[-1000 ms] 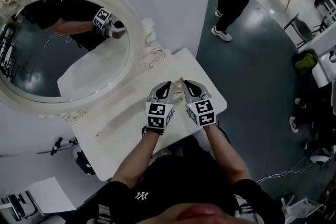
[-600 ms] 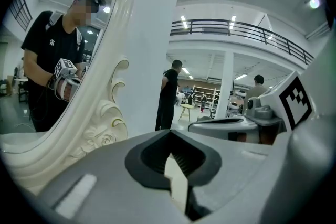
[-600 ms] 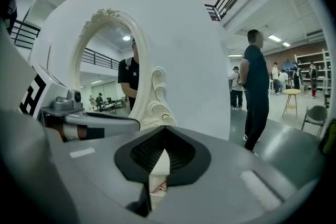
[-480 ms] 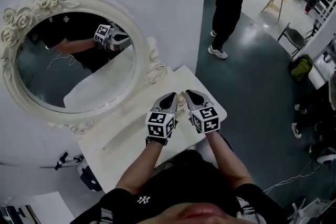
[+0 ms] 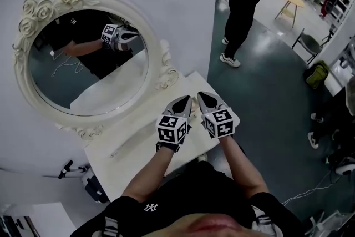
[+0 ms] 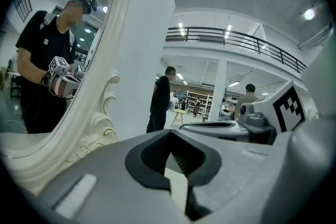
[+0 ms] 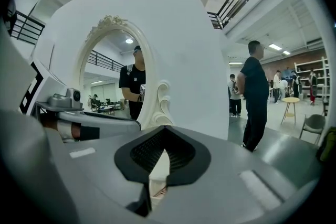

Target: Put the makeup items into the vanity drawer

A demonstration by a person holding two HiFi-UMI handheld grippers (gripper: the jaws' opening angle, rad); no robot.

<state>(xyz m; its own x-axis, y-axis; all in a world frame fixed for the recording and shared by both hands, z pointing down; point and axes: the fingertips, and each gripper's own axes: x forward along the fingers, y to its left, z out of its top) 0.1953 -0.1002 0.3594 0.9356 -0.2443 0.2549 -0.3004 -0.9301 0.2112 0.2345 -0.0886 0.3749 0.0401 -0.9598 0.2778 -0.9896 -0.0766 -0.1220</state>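
Hovering left gripper (image 5: 185, 99) and right gripper (image 5: 200, 95) side by side over vanity top (image 5: 127, 139), right end. Both are pinching closed, empty. I'm judging: open jaws first, then reach for the drawer, unseen.

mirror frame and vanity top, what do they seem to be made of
Mirror frame: probably moulded resin or plaster, possibly carved wood, painted cream with a satin finish; the crisp roses and scrolls suggest casting. Vanity top: likely painted or laminated board, smooth off-white and matte, with no visible grain.
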